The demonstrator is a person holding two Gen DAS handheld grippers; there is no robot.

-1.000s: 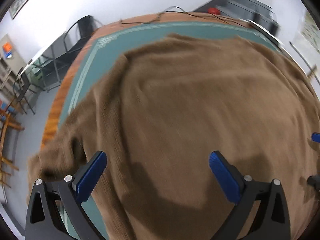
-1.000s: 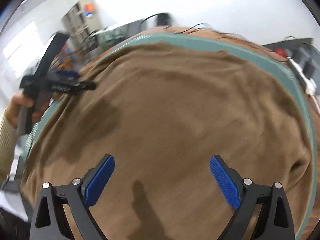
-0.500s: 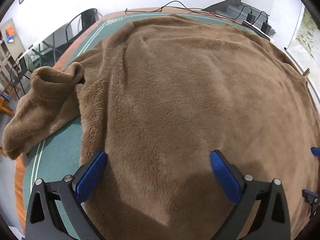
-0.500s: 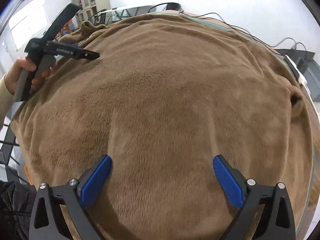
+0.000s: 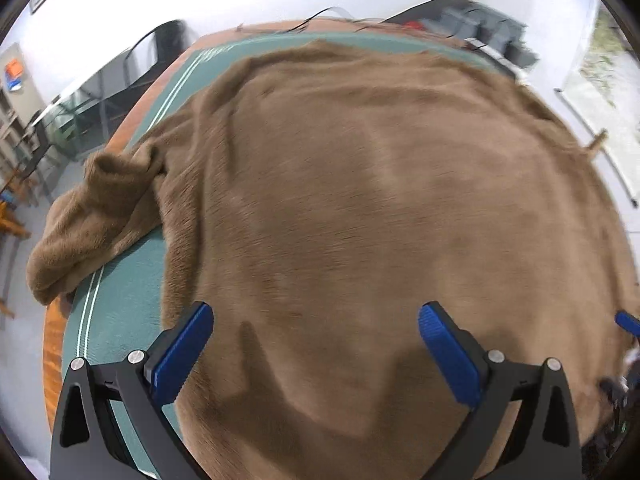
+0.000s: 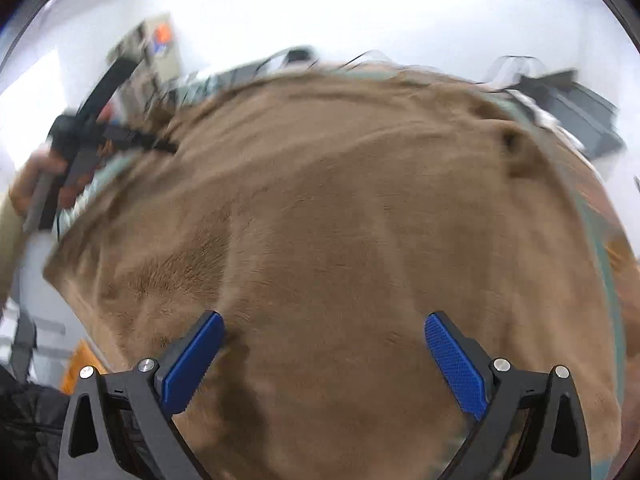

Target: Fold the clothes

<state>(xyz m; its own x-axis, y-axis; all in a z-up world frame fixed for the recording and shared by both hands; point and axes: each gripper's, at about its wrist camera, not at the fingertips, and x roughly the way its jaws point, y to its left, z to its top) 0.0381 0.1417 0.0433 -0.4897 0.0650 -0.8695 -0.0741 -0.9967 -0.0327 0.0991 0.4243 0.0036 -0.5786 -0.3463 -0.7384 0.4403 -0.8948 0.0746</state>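
A large brown fleece garment (image 5: 380,200) lies spread over the green-topped table (image 5: 124,300); it also fills the right wrist view (image 6: 340,240). One sleeve (image 5: 88,216) lies bunched at the table's left edge. My left gripper (image 5: 314,348) is open and empty just above the garment's near left part. My right gripper (image 6: 324,356) is open and empty above the garment's near edge. The left gripper also shows in the right wrist view (image 6: 116,136), hand-held at the far left. A blue tip of the right gripper (image 5: 628,322) shows at the left wrist view's right edge.
The table has a wooden rim (image 5: 50,352). Cables (image 5: 320,20) lie at its far end. Chairs and a glass desk (image 5: 80,112) stand to the left, dark grey boxes (image 5: 488,36) at the far right. White walls surround the room.
Both grippers have lifted and pulled back from the garment, staying open. The views are now motion-blurred. The garment has not visibly shifted.
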